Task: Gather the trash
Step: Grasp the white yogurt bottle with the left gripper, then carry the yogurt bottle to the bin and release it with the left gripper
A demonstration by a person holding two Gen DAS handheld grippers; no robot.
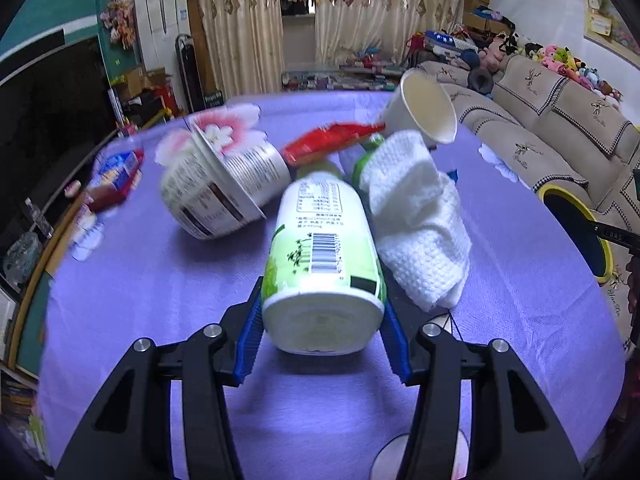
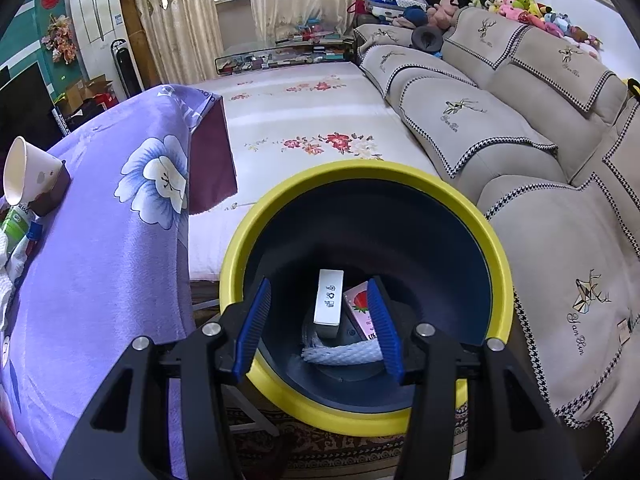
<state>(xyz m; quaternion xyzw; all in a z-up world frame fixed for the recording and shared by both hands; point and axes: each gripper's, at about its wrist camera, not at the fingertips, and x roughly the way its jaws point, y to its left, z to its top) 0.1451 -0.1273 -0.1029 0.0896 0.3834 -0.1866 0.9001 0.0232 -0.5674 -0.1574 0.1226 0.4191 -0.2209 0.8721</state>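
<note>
Blue-padded left gripper (image 1: 323, 334) angled down, clamping bottle (image 1: 320, 264) base.

Bin (image 2: 360, 184) mouth open, towel (image 1: 416, 220) and tub (image 1: 224, 184) crowding bottle (image 1: 324, 248), perhaps touching.

I see a plastic bottle (image 1: 324, 248) with a glossy printed label, a white waffle-textured cloth (image 1: 420, 220) at its 2 o'clock, and a matt paper cup (image 1: 424, 110). The tablecloth (image 1: 160, 280) is soft purple fabric. The bin (image 2: 360, 412) is smooth plastic with a yellow rim. The pads (image 2: 382, 328) are ribbed blue rubber.
</note>
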